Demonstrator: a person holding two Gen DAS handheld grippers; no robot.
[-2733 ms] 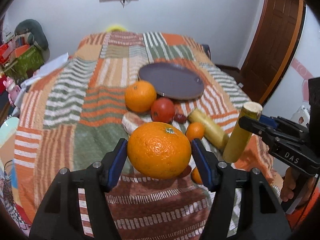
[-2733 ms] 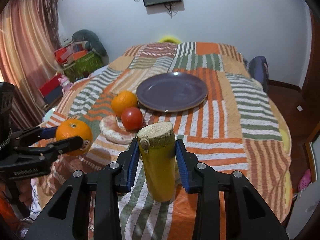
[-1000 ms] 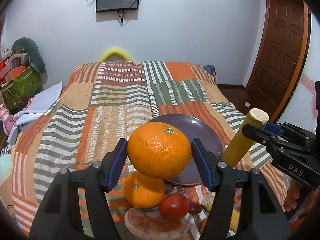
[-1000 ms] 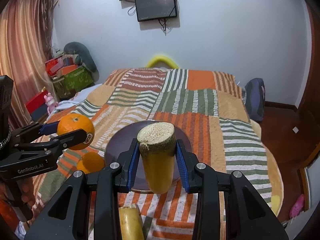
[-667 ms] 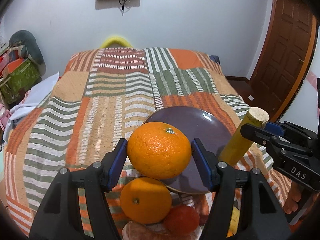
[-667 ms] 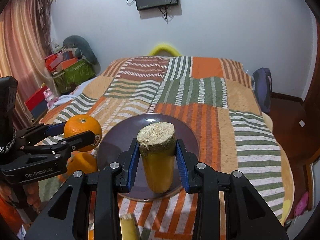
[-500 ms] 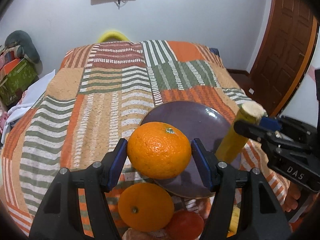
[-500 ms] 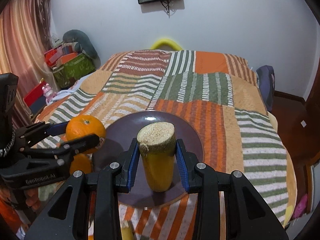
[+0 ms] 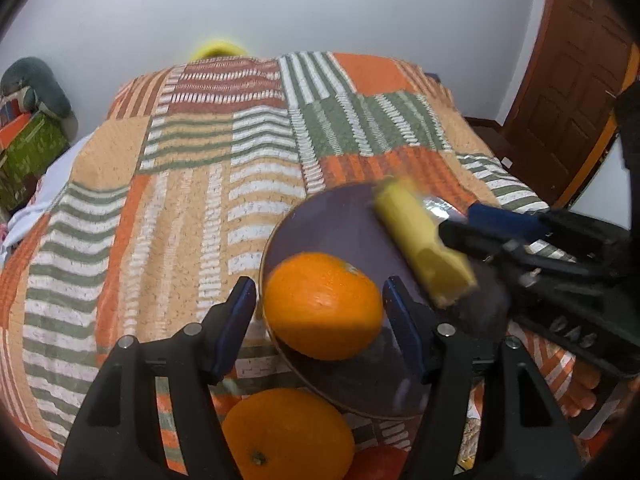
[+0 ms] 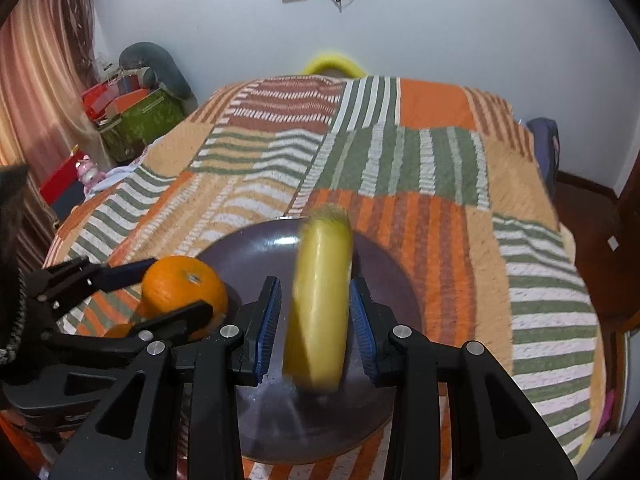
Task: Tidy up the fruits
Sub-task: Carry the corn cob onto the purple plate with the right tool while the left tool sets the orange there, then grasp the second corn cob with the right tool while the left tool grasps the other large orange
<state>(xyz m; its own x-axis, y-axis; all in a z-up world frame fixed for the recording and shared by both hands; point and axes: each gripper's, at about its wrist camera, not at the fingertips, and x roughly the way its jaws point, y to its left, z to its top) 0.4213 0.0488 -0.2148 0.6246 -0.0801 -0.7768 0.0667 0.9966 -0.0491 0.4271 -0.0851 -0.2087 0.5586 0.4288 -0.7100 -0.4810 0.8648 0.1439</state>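
Observation:
A purple plate (image 9: 340,224) lies on the striped bedspread and also shows in the right wrist view (image 10: 260,248). My left gripper (image 9: 320,312) is open, its pads apart from the orange (image 9: 322,306) that sits between them on the plate's near left part. My right gripper (image 10: 316,320) is open around a yellow banana piece (image 10: 318,304), motion-blurred and tipping onto the plate. The banana piece (image 9: 424,252) lies tilted over the plate's right side in the left wrist view, beside the right gripper (image 9: 472,236). The orange (image 10: 182,286) and left gripper (image 10: 160,288) show at the left.
A second orange (image 9: 288,436) and a red tomato (image 9: 380,462) lie on the bedspread (image 9: 180,208) just in front of the plate. Boxes and toys (image 10: 132,116) stand left of the bed. A wooden door (image 9: 568,80) is at the right.
Both grippers moved down over the plate and opened. The orange left the left gripper's pads and rests on the plate. The banana piece left the right gripper's pads and is falling onto the plate.

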